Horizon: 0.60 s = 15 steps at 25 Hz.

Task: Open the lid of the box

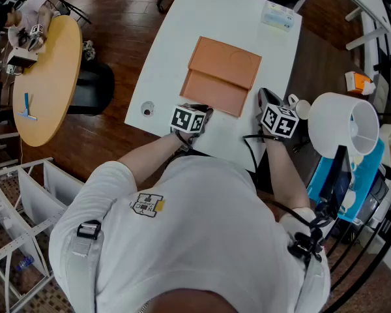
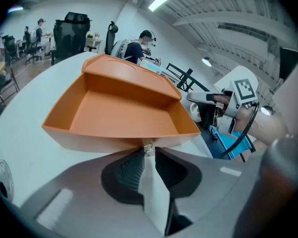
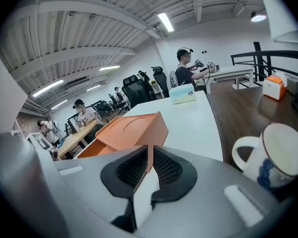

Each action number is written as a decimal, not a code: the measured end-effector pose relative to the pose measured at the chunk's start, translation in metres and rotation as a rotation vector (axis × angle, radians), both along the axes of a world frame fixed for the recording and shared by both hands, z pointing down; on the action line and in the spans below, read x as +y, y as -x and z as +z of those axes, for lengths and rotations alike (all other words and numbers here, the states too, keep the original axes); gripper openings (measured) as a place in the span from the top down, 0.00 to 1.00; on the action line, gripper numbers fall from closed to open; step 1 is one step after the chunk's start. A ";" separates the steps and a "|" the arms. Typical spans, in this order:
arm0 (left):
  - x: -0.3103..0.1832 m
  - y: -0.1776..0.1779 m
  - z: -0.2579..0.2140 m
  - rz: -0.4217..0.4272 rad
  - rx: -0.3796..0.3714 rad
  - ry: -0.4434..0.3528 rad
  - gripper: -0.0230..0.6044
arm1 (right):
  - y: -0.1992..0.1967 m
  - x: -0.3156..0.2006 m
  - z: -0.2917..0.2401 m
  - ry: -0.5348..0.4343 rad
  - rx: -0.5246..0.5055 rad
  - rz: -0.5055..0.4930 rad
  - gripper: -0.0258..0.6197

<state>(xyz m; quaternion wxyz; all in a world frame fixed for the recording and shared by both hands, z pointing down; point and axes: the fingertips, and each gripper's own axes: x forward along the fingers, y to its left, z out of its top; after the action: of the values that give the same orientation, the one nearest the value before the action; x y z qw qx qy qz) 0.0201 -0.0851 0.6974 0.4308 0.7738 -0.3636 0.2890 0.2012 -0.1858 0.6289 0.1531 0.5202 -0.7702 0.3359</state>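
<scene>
The orange box [image 1: 212, 91] lies on the white table [image 1: 176, 38] with its tray open and bare inside. Its lid [image 1: 225, 60] rests flat behind the tray, a round embossing facing up. My left gripper [image 1: 205, 113] is at the tray's near wall [image 2: 114, 142], jaws closed together, with a small shiny tab just at the tips [image 2: 148, 150]. To the right of the box, my right gripper [image 1: 264, 98] sits shut with nothing held. Its view shows the lid's corner [image 3: 156, 128] just past the tips [image 3: 149, 151].
A white mug [image 1: 300, 106] [image 3: 270, 155] stands at the table's right edge beside the right gripper. A tissue box [image 1: 277, 16] sits at the far end. A large white lamp head [image 1: 345, 126] is on the right, a round wooden table [image 1: 49, 77] on the left.
</scene>
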 end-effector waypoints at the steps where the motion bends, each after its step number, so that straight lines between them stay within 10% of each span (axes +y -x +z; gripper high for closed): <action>1: 0.003 0.002 0.001 -0.002 0.001 0.003 0.85 | 0.002 0.007 0.001 0.005 -0.008 0.000 0.91; 15: 0.014 0.006 -0.007 0.064 0.042 -0.096 0.82 | 0.010 0.091 0.010 0.033 -0.067 -0.019 0.93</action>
<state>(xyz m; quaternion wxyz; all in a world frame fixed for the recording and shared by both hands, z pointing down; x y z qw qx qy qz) 0.0143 -0.0707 0.6899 0.3914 0.8105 -0.3432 0.2687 0.1917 -0.0951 0.6389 0.1389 0.4987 -0.7741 0.3644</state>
